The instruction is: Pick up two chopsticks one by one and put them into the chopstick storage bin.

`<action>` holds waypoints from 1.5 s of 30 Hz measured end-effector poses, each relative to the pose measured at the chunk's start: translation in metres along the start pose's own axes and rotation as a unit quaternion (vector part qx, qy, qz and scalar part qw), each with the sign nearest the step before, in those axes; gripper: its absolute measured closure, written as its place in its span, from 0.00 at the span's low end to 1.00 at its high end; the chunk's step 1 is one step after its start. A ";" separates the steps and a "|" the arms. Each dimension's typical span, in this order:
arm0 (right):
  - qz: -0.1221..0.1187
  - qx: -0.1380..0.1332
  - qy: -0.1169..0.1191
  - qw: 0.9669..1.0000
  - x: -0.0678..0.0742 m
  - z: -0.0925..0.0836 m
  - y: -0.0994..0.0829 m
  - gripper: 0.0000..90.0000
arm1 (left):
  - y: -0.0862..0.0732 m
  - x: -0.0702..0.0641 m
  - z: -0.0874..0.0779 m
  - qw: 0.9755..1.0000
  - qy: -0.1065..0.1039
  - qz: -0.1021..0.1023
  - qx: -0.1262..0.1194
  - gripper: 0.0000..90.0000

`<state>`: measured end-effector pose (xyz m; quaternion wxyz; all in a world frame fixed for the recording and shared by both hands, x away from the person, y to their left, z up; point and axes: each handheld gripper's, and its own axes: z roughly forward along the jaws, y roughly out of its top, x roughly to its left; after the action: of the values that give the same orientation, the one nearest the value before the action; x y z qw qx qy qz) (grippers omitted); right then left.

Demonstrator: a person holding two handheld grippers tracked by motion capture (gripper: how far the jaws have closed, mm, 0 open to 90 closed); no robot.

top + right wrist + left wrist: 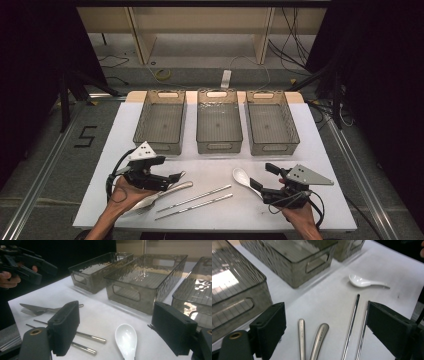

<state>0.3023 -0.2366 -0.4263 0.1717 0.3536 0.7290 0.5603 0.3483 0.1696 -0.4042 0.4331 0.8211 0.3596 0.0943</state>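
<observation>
On the counter [310, 165], high view: left claw [179, 176] gaping over fork [150, 200], right claw [264, 176] gaping by spoon [241, 176] | left gripper view: two handles [301, 335] between jaws, untouched | right gripper view: spoon [126, 340] between jaws, ungripped, chopsticks [90, 338] left.

Glossy white ceramic spoon [126, 339], brushed metal chopsticks [352, 325], translucent textured plastic bins [219, 122]

A lab — loose cables [295, 47], taped floor number [86, 136].
</observation>
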 end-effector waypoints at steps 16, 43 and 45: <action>0.000 0.028 0.019 0.999 0.003 0.006 -0.002 0.27 | 0.015 -0.029 0.056 0.972 -0.011 0.065 0.227 0.37; 0.000 0.035 0.023 0.999 0.002 0.007 -0.002 0.27 | -0.002 -0.042 0.093 0.946 -0.042 0.090 0.309 0.79; 0.000 0.034 0.023 0.999 0.003 0.007 -0.002 0.27 | -0.003 -0.042 0.094 0.944 -0.043 0.095 0.314 0.81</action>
<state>0.3045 -0.2301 -0.4300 0.1424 0.3458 0.7519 0.5430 0.3605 0.0817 -0.4568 0.1570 0.9491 0.2725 -0.0182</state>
